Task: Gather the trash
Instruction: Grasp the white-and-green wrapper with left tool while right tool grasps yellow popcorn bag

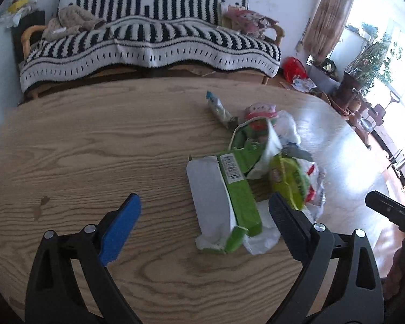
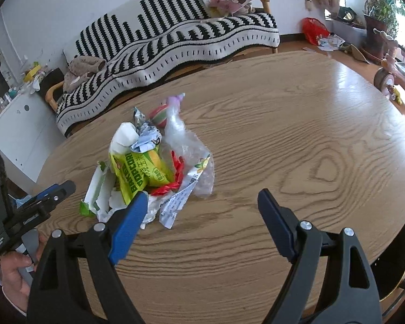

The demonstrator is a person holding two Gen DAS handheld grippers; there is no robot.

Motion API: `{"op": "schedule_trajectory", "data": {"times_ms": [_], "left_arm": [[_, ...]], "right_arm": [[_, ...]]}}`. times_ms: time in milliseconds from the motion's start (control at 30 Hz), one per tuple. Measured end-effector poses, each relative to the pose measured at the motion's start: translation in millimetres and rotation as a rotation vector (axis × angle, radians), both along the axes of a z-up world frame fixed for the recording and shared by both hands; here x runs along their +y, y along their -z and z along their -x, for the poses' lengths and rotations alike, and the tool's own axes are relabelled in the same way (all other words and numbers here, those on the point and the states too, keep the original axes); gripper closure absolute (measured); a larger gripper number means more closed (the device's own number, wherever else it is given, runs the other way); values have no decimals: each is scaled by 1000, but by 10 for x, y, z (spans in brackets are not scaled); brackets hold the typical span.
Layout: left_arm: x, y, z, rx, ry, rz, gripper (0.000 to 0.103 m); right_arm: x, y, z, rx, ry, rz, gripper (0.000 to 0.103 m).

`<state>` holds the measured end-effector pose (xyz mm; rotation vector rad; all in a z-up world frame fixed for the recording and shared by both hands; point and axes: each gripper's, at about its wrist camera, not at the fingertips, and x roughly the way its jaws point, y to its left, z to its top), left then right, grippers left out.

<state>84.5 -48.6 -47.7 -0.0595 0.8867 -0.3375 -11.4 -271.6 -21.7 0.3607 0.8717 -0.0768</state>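
Two claws hang over a round wood-grain surface (image 1: 94, 140), and neither holds anything. The left claw (image 1: 205, 216) stands wide, its blue and black pads apart, with the torn green-and-white cardboard carton (image 1: 224, 197) lying in the gap between them, though the pads do not press on it. The right claw (image 2: 199, 216) is spread just as wide above bare wood, its left pad just beside the near edge of the litter.

All the trash sits in one loose heap near the middle of the surface. It includes the carton, a yellow-green popcorn bag (image 2: 137, 172), crumpled clear plastic film (image 2: 186, 145), a printed paper slip (image 2: 175, 205), red ribbon-like scraps (image 2: 172, 181), a silvery crushed wrapper (image 2: 145, 137) and a small pink-and-green ball (image 2: 159, 116) at the far side. A slim tube-like wrapper with a blue end (image 1: 218, 108) lies just beyond the heap.

By my reading, the job is barely begun: the pieces are gathered together, but nothing is lifted and no bin or bag to receive them is in view. Every item remains to be picked up, and the carton looks the likeliest first grab.
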Motion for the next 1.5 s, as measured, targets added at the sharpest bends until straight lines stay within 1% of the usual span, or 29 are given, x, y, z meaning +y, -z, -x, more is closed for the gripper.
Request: {"op": "schedule_trajectory", "data": {"times_ms": [67, 133, 200, 267, 333, 367, 433, 500, 533, 600, 633, 867, 1000, 1133, 1267, 1333, 1433, 1500], "left_arm": [[2, 103, -99, 26, -7, 2, 11], [13, 208, -174, 56, -19, 0, 13], [53, 287, -210, 74, -20, -3, 26], [101, 314, -218, 81, -16, 8, 27], [96, 324, -194, 73, -16, -2, 28], [92, 337, -195, 73, -14, -3, 31], [57, 390, -193, 95, 3, 18, 38], [20, 426, -189, 112, 22, 39, 60], [0, 412, -174, 109, 30, 42, 64], [-26, 340, -133, 89, 26, 16, 65], [-18, 307, -124, 80, 22, 18, 65], [249, -124, -27, 5, -35, 71, 65], [388, -279, 45, -15, -41, 107, 65], [441, -306, 112, 2, -15, 133, 65], [496, -315, 130, 4, -23, 137, 65], [533, -330, 124, 5, -26, 152, 65], [559, -327, 112, 2, -36, 144, 65], [563, -317, 103, 9, -41, 144, 65]], "right_arm": [[37, 31, -50, 7, -10, -1, 22], [71, 42, -81, 11, -22, 2, 22], [101, 63, -109, 16, -35, 4, 23], [129, 96, -137, 24, -45, 5, 25], [157, 130, -168, 33, -52, 4, 25], [173, 149, -189, 37, -55, 4, 25], [215, 194, -225, 47, -64, -2, 26], [253, 243, -249, 59, -71, -11, 27], [269, 266, -264, 65, -78, -19, 29], [290, 288, -279, 70, -82, -20, 29], [289, 294, -285, 71, -81, -20, 29], [355, 248, -345, 49, -89, 12, 30], [528, 222, -411, 25, -148, 45, 30], [744, 202, -492, -2, -200, 121, 29], [841, 238, -625, -4, -206, 180, 29], [836, 286, -694, 7, -201, 181, 29], [800, 374, -793, 15, -193, 153, 29], [795, 421, -835, 23, -193, 133, 41]]}}
